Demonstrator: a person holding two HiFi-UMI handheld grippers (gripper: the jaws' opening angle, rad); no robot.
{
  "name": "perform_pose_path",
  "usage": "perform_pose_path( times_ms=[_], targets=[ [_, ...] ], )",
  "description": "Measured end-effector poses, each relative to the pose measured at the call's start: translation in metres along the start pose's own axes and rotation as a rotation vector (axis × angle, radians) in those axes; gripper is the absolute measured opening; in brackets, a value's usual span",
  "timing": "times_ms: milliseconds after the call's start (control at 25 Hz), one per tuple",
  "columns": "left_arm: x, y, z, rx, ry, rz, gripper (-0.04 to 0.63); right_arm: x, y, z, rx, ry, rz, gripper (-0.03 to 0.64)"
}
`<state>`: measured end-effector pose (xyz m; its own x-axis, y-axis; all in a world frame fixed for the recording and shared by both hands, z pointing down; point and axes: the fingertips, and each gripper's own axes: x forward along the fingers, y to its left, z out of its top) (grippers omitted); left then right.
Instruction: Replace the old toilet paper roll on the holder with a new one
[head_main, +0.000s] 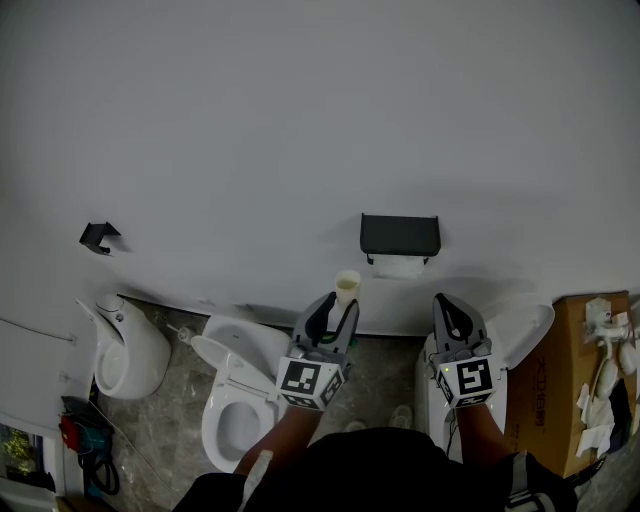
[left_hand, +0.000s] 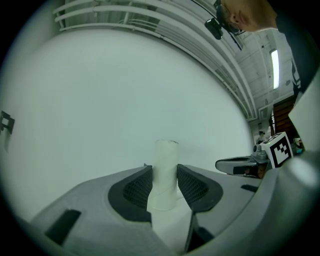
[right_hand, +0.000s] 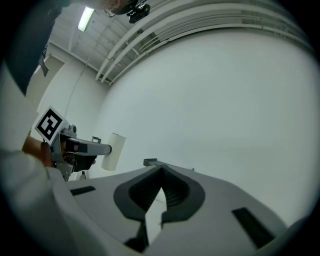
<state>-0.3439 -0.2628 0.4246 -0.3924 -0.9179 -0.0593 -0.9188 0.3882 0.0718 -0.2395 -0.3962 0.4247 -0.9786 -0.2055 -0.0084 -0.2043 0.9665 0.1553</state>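
- White wall (head_main: 300, 120) fills the upper half of the head view; below it lies a grey stone floor (head_main: 385, 375).
- At the lower left of the frame a white toilet (head_main: 232, 415) stands with its seat open, and further left a white urinal (head_main: 128, 352) is at the wall.
- A brown cardboard box (head_main: 565, 385) stands at the right edge, with white paper pieces on its top.
- A black holder (head_main: 400, 234) is fixed on the wall, a little right of the frame centre. A white paper roll (head_main: 400, 266) sits just under its cover.
- The left tool (head_main: 338, 308) is below and left of the holder. It is pinching a bare cardboard tube (head_main: 347, 287), and its pads press on both sides of the tube (left_hand: 165, 165). The tube stands upright, with its top end past the tips.
- The right tool (head_main: 447, 305) is below and right of the holder. Its jaws are pressed together (right_hand: 161, 172) with nothing between them.
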Motion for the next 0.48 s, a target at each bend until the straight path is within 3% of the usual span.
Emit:
perform_pose_path(
  times_ms=[240, 480],
  targets=[
    [0.0, -0.008, 0.003, -0.001, -0.01, 0.0, 0.153, -0.004, -0.003, 0.002, -0.005, -0.002, 0.007, 0.002],
    [-0.001, -0.019, 0.002, 0.005, -0.008, 0.003, 0.153, -0.006, -0.013, -0.008, 0.066, 0.014, 0.02, 0.0]
  ],
)
